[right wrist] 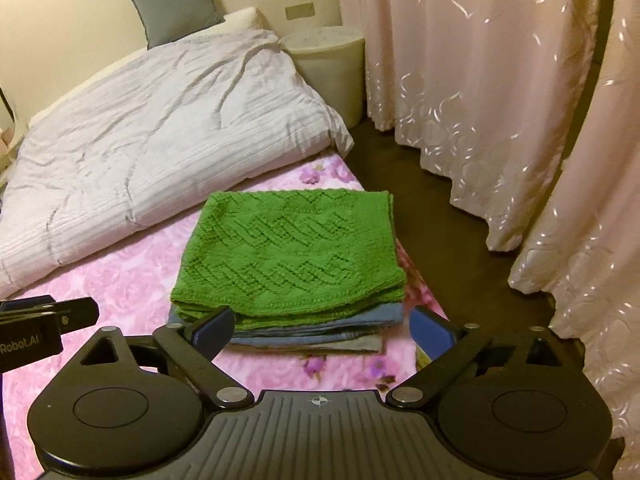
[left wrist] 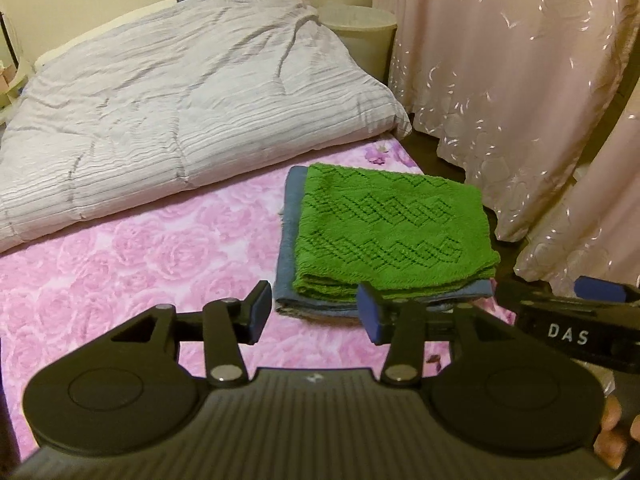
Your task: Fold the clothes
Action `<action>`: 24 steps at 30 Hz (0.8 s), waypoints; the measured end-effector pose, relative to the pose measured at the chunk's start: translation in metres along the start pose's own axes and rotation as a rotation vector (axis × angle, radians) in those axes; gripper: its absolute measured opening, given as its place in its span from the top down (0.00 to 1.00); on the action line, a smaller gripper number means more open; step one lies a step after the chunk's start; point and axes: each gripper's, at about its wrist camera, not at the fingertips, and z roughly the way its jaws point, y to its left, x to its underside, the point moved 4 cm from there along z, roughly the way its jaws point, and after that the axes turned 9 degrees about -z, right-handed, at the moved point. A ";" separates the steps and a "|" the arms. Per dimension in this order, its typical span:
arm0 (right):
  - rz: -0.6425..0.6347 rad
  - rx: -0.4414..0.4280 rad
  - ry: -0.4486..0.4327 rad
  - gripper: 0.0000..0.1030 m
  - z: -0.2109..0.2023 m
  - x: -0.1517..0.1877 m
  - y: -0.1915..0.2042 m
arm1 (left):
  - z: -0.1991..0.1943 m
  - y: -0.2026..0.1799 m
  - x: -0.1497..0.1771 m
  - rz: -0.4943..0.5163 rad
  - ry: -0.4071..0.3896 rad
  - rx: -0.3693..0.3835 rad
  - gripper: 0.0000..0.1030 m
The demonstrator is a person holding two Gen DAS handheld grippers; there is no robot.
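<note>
The folded green knit sweater (right wrist: 288, 252) lies squared on top of folded blue denim (right wrist: 320, 320) near the right edge of the pink floral bedsheet (left wrist: 140, 248), and both the left gripper (left wrist: 314, 314) and the right gripper (right wrist: 322, 328) hover just in front of the stack with jaws spread and nothing between them. The stack sits close to the bed's edge, so a nudge from either gripper could slide it toward the floor. A careless brush could also drag the loose knit and undo its fold.
</note>
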 end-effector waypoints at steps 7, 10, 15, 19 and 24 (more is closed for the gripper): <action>-0.017 0.016 -0.001 0.06 -0.030 0.009 0.020 | -0.027 0.015 0.013 0.004 -0.012 0.006 0.52; -0.018 0.030 0.001 0.06 -0.042 0.014 0.027 | -0.039 0.020 0.017 -0.002 -0.017 0.018 0.51; -0.005 0.038 -0.009 0.05 -0.063 0.020 0.031 | -0.056 0.029 0.022 -0.019 -0.031 0.037 0.42; 0.002 0.040 -0.022 0.05 -0.079 0.023 0.034 | -0.071 0.034 0.024 -0.017 -0.050 0.052 0.38; 0.020 0.065 -0.060 0.00 -0.102 0.026 0.038 | -0.094 0.036 0.029 0.018 -0.107 0.048 0.26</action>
